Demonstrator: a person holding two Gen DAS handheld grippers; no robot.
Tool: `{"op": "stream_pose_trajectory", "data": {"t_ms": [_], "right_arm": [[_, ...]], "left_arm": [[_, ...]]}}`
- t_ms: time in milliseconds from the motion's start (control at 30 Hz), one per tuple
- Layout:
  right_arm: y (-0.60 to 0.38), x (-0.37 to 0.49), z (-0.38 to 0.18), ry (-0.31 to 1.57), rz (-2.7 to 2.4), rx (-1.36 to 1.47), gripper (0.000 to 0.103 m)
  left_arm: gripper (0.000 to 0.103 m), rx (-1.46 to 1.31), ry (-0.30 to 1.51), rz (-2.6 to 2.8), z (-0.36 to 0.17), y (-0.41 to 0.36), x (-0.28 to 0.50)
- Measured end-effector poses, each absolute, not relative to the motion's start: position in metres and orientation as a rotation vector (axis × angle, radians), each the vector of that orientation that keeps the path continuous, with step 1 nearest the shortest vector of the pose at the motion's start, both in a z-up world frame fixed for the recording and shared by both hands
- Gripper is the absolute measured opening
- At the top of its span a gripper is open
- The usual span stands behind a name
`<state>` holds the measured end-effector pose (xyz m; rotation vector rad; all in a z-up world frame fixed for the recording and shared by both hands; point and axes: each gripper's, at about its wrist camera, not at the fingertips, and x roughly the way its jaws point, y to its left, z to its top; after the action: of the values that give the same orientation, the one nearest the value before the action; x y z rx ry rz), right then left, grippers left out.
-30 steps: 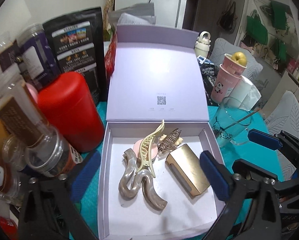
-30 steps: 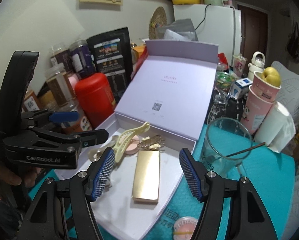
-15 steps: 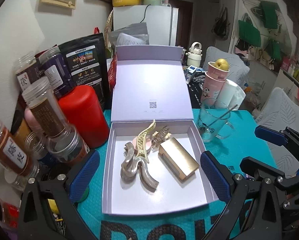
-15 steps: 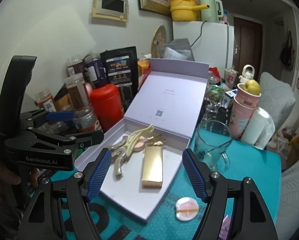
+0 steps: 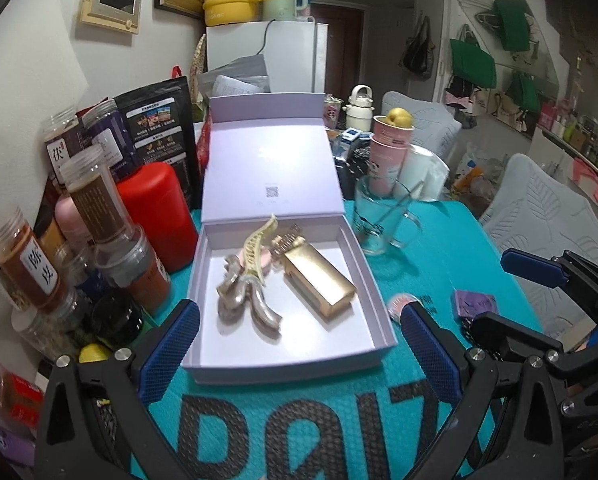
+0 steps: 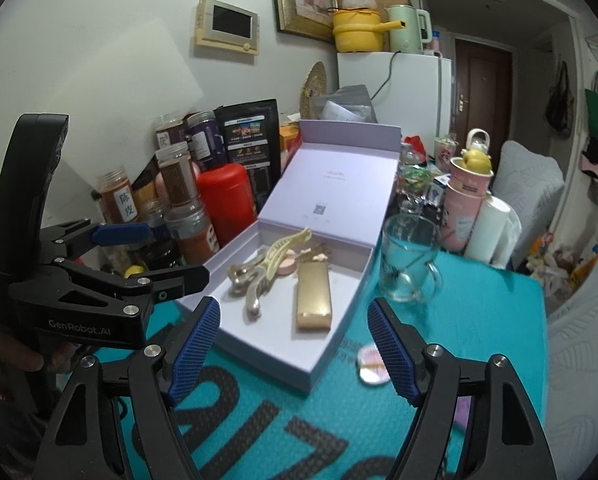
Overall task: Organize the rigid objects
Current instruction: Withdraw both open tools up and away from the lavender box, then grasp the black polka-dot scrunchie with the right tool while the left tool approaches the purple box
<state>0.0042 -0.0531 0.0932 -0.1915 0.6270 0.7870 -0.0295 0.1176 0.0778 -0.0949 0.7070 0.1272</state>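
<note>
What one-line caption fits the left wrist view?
Open left gripper above a lavender gift box holding hair claw clips and a gold case on a teal mat.

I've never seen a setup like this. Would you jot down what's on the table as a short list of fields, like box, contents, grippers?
box: lilac gift box, lid standing open, on the teal mat
contents: gold rectangular case, cream claw hair clip, marbled wavy hair clip, small gold clip, pink round item partly hidden under the clips
outside box: round pink compact on the mat, glass mug, red canister
left gripper: open, empty
right gripper: open, empty
</note>
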Motion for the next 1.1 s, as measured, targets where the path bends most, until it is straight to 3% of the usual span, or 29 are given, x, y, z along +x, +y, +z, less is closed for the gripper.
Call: {"op": "stream_pose_trajectory", "data": {"t_ms": [500, 1100], "right_arm": [[-0.116, -0.037, 0.065, 0.679, 0.678, -0.142, 0.077], [-0.189, -0.021, 0.019, 0.786, 0.531, -0.024, 0.077]], "left_arm": [[0.102, -0.05, 0.709, 0.039, 0.056, 0.066, -0.06], [0.102, -0.065, 0.772, -0.135, 0.018, 0.006, -0.04]]}}
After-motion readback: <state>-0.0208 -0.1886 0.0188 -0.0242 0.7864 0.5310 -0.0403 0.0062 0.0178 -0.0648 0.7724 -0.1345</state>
